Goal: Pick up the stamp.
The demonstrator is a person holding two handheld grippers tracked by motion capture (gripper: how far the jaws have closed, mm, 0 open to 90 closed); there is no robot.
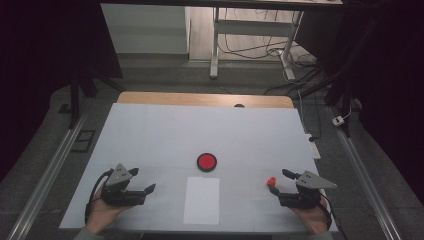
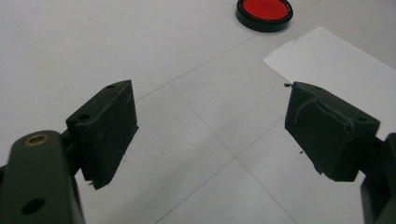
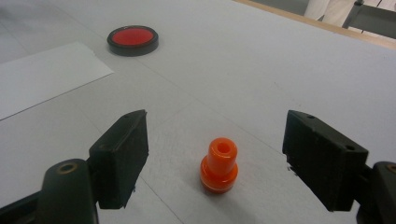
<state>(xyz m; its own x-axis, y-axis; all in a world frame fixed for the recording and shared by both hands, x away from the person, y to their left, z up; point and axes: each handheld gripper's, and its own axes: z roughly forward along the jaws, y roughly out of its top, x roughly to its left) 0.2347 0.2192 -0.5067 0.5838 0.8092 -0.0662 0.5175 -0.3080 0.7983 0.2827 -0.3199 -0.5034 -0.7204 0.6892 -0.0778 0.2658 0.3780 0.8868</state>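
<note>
— What's the right gripper (image 1: 278, 182) doing?

— It sits low at the near right of the white table (image 1: 150, 130), held in the person's right hand (image 1: 311, 216). Its jaws stand wide apart with nothing clamped. In the right gripper view, a small orange peg (image 3: 219, 165) stands upright on the table just ahead of the gap, roughly midway between the two black jaws, and neither pad touches it.

— And from above?

— From the high view the orange peg (image 1: 271, 181) is just beside the jaw tips, on the side toward the middle of the table.

— The other side?

— The left gripper (image 1: 142, 181) rests at the near left, cradled in the left hand (image 1: 102, 212). Its jaws are spread wide too. In the left gripper view there is bare table between them, no object in the gap.

— Anything else on the table?

— A round red disc with a black rim (image 1: 206, 162) lies flat near the centre. Just nearer the person than that, a white sheet of paper (image 1: 201, 200) lies flat between the two grippers. The disc and the sheet are close but apart. In the left gripper view both lie beyond the jaws, the disc farther off.

— How far is the peg from the disc?

— Well apart; the peg sits to the right of the paper.
</note>
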